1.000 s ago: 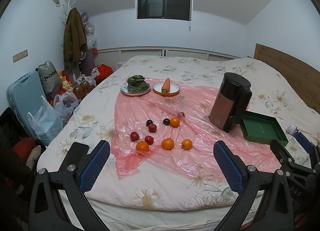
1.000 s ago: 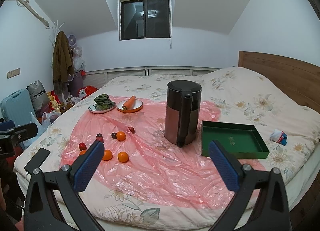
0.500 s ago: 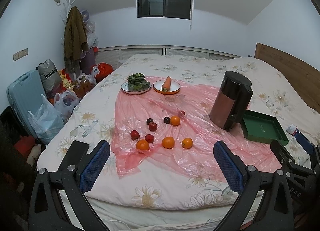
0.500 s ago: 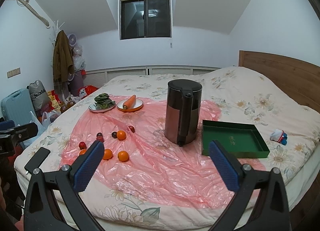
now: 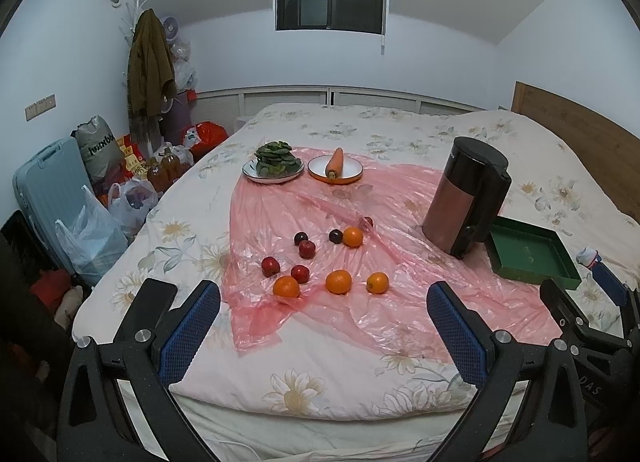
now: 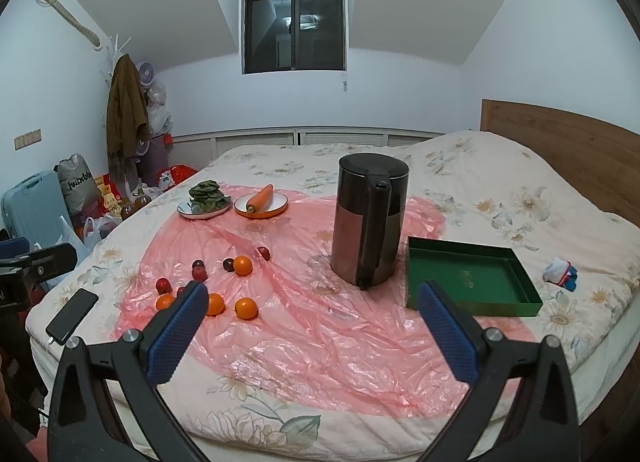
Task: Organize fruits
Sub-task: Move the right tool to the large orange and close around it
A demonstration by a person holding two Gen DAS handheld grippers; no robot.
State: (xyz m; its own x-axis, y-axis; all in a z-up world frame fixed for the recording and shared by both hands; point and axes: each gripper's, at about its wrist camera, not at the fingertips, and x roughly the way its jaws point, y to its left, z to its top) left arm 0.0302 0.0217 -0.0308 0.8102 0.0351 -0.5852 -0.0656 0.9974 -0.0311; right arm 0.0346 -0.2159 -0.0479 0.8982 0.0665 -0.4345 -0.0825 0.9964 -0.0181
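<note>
1. Left gripper (image 5: 323,326): lower frame, jaws spread wide, holding nothing.
2. Right gripper (image 6: 313,324): lower frame, jaws likewise wide apart and empty.
3. Oranges (image 5: 338,281) and red fruits (image 5: 270,266): scattered mid-frame on the pink plastic sheet (image 5: 384,302).
4. Green tray (image 6: 468,280): right of centre, just beside the dark kettle (image 6: 370,217).

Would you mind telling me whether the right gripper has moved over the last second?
No. The right gripper stays open at the bed's near edge, and the kettle and green tray keep their places in its view.
</note>
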